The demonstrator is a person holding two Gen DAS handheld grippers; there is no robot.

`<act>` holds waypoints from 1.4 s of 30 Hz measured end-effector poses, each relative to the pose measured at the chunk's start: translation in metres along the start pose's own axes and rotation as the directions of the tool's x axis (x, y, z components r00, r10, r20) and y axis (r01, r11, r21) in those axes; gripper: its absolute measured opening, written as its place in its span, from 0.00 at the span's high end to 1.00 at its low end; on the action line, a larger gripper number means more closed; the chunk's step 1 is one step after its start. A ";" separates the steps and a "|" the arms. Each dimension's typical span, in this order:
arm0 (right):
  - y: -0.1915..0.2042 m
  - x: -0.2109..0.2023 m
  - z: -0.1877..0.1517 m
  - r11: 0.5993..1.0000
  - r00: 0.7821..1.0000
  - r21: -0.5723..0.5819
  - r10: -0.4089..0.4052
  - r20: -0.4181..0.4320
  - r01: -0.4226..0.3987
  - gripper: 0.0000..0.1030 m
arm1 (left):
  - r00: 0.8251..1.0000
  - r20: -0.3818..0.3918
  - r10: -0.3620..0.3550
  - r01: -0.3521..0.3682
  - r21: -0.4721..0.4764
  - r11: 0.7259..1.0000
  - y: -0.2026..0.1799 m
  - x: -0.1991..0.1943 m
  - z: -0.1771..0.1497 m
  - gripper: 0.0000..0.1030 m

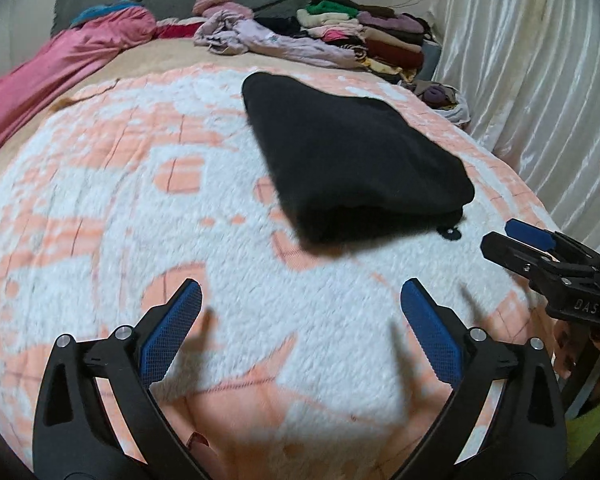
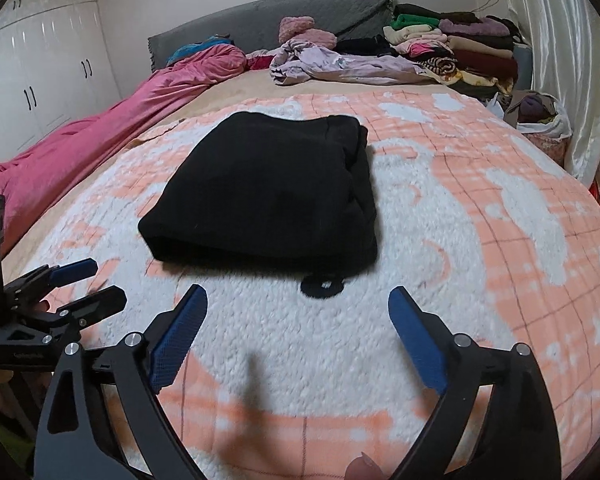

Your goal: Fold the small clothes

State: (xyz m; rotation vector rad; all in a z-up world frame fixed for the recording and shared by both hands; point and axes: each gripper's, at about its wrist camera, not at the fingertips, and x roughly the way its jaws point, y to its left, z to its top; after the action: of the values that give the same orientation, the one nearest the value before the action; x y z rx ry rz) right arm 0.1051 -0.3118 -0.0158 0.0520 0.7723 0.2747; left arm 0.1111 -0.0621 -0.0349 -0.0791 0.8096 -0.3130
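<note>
A black garment lies folded into a thick rectangle on the orange-and-white fleece blanket; it also shows in the right wrist view, with a small black tab sticking out at its near edge. My left gripper is open and empty, hovering over the blanket just short of the garment. My right gripper is open and empty, close to the garment's near edge. Each gripper shows in the other's view: the right one at the right, the left one at the left.
At the head of the bed lie a stack of folded clothes, a crumpled lilac garment, a pink quilt along the left side and a grey headboard cover. A bag of clothes and a white curtain stand at the right. White wardrobes are at the left.
</note>
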 end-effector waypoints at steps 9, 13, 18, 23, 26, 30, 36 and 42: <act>0.005 -0.006 -0.008 1.000 1.000 -0.006 -0.020 -0.009 0.020 0.09 | 1.000 0.003 -0.003 0.003 -0.037 0.999 0.005 -0.008 -0.005 0.09; 0.007 -0.008 -0.009 0.999 1.000 -0.014 -0.029 -0.011 0.028 0.09 | 1.000 0.005 0.002 -0.001 -0.044 0.999 0.007 -0.010 -0.004 0.09; 0.010 -0.010 -0.009 0.999 0.999 -0.021 -0.031 -0.008 0.031 0.09 | 1.000 0.002 0.015 -0.015 -0.042 0.999 0.008 -0.011 -0.004 0.09; 0.010 -0.009 -0.010 0.999 0.999 -0.015 -0.032 -0.016 0.032 0.09 | 1.000 -0.002 0.029 -0.029 -0.042 0.999 0.009 -0.010 -0.004 0.09; 0.011 -0.010 -0.011 0.999 0.999 -0.016 -0.038 -0.021 0.038 0.09 | 0.999 -0.002 0.036 -0.036 -0.037 0.999 0.008 -0.011 -0.004 0.09; 0.011 -0.011 -0.011 0.999 0.999 -0.017 -0.041 -0.022 0.041 0.09 | 0.999 -0.002 0.041 -0.042 -0.034 0.999 0.007 -0.012 -0.004 0.09; 0.008 -0.011 -0.012 0.999 0.999 0.000 -0.044 -0.029 0.044 0.09 | 0.999 -0.010 0.046 -0.046 -0.033 0.998 0.007 -0.012 -0.003 0.09; 0.008 -0.014 -0.012 0.998 0.998 0.002 -0.055 -0.024 0.055 0.09 | 0.999 -0.013 0.033 -0.034 -0.040 0.999 0.007 -0.011 -0.003 0.09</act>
State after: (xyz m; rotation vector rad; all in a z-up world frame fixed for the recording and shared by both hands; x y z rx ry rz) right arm 0.0858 -0.3086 -0.0137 0.0297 0.7968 0.2221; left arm 0.1032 -0.0514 -0.0307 -0.1014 0.8286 -0.2659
